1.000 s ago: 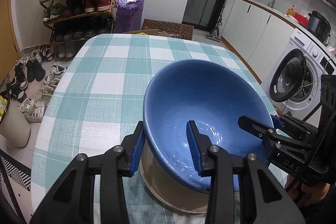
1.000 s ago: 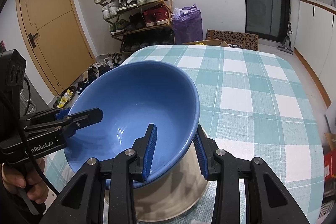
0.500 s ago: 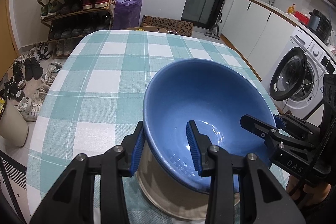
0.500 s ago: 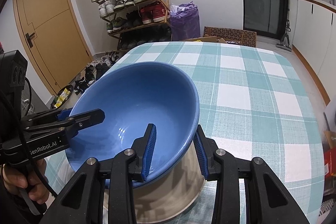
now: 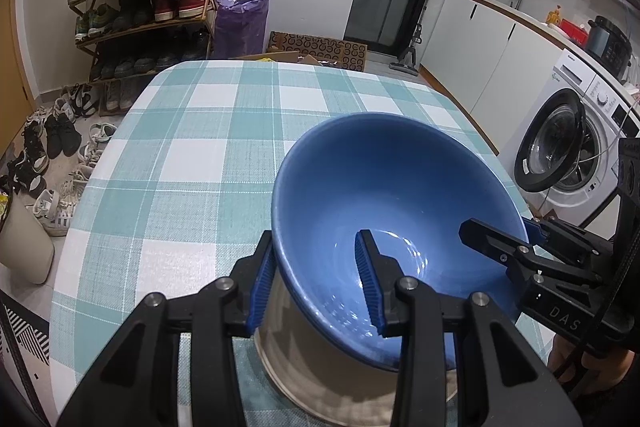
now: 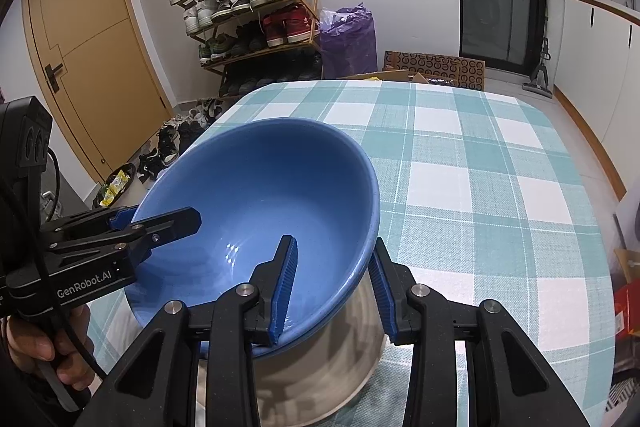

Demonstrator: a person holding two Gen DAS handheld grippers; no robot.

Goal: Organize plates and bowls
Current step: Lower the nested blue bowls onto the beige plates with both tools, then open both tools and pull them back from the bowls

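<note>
Left gripper (image 5: 316,287) clamps the bowl's (image 5: 400,195) rim at about 7 o'clock, one pad inside, one pressed on the cream outer wall. Right gripper (image 6: 334,291) grasps the same rim on the opposite side, at about 5 o'clock in its own view, again one pad inside and one outside. Blue inside, the bowl sits tilted at the near edge of the checked bench (image 5: 200,147); whether its base touches the cloth I cannot tell.
</note>
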